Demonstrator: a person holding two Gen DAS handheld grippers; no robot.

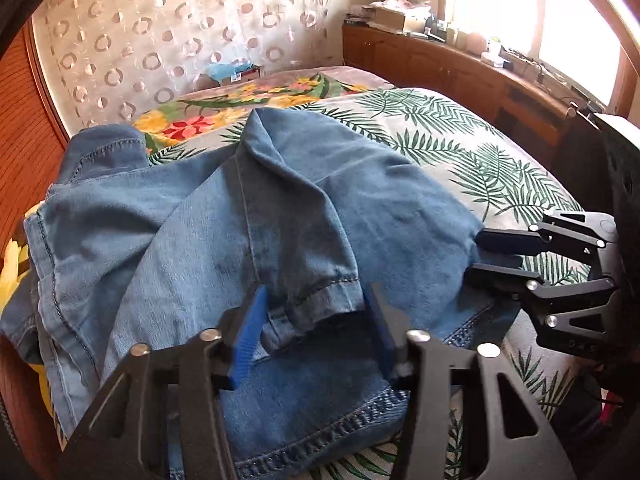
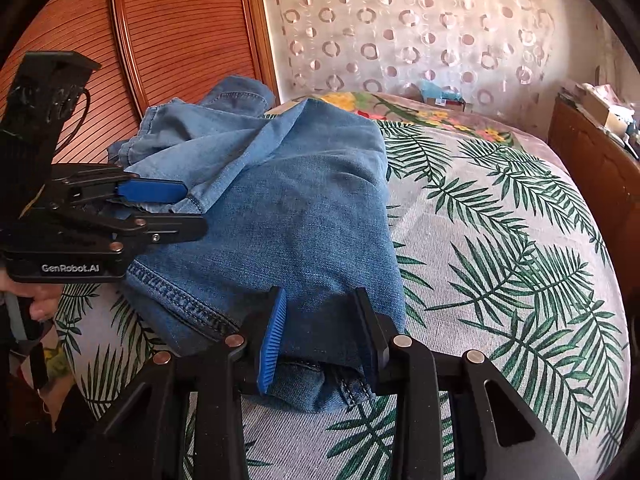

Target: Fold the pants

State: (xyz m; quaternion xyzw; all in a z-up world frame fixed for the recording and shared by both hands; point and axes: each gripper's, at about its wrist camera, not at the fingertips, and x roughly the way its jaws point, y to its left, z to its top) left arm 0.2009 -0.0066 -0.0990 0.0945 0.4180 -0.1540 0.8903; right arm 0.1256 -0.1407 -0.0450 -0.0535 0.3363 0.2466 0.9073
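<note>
Blue denim pants lie on the bed, a leg folded back over the rest, the hem near me. My left gripper has its jaws on either side of the leg hem, apart with cloth between them. It also shows in the right wrist view, its fingers around the hem edge. My right gripper straddles the other corner of the folded denim, jaws apart with cloth between. It shows in the left wrist view at the pants' right edge.
The bed carries a leaf-print cover and a floral blanket behind. A wooden headboard stands at the left. A cluttered wooden cabinet runs along the window. A box sits at the bed's far side.
</note>
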